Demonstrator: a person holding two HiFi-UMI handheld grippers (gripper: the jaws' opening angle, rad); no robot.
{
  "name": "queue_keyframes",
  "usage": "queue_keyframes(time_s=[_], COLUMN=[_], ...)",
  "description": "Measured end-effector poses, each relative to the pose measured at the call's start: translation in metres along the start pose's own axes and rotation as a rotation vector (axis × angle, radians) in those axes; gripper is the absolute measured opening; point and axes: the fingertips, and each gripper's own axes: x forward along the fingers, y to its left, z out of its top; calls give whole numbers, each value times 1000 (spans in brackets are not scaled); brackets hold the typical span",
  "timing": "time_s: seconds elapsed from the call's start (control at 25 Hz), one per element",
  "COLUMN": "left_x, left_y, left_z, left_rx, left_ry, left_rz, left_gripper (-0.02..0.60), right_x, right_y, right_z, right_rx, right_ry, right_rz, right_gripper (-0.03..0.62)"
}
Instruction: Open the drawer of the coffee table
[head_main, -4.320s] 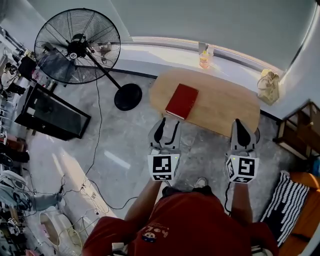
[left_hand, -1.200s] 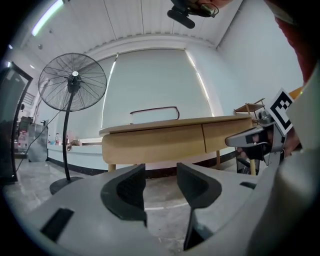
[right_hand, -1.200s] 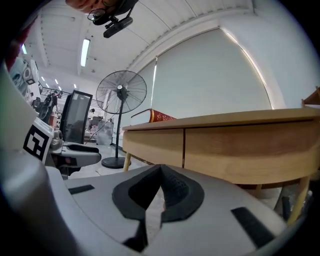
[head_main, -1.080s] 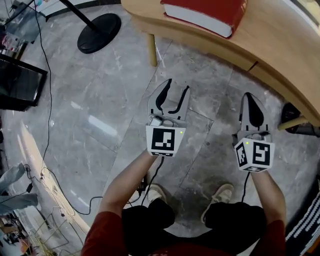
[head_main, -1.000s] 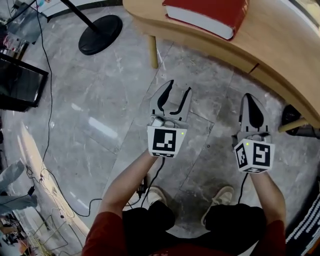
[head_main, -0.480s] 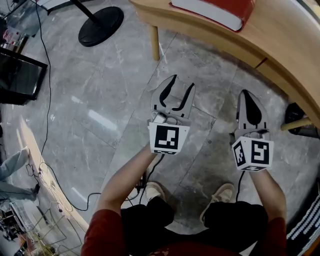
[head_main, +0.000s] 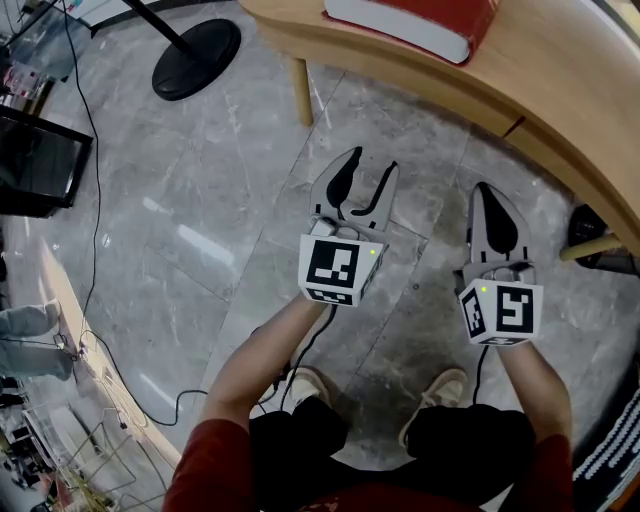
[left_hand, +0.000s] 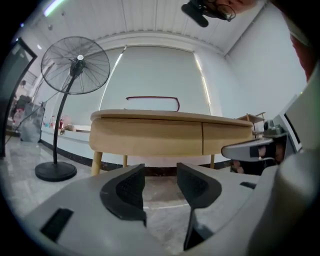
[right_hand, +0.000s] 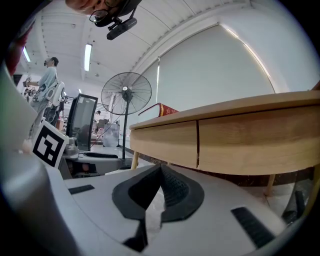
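Two tongs held short of the shut drawer.
Ahead of me stands the pale wooden oval coffee table (head_main: 560, 70), its flush wooden drawer front (left_hand: 150, 136) closed, facing both tools and apart from them; my left gripper (head_main: 371, 162) has its jaws spread and empty, my right gripper (head_main: 487, 190) has them pressed together on nothing.

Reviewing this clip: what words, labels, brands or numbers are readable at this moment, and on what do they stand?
No readable words or numbers in any view.
Left claw: its cube bears black-and-white square markers, a pattern with no letters.
Right claw: its cube bears the same kind of markers, no letters.
Red book: no title or print shows on the visible cover or page edge.
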Motion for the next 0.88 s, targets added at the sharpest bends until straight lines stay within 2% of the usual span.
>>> queue_keyframes(time_s=[0.2,0.44,0.6,0.76,0.88], left_x=[21,49,67,87,100], left_y=[-3,5,7,11,14], left_z=[6,11,11,12,7], left_rx=[-242,-625,-784,-989,-1099], left_ry=[-38,-128,-184,-259,-298], left_rz=[-61,-126,-168,-215,-235], left_gripper=[189,189,189,190,227], right_x=[0,-1,-2,-4,-5], right_y=[-1,-2,-6,-9,-12], right_z=[3,2,2,1,0], right_rx=[7,6,8,4,2], right_ry=[-9,-11,-15,-12,-10], right_rz=[12,32,36,37,38], right_gripper=[-5,-5,-5,-5,-5])
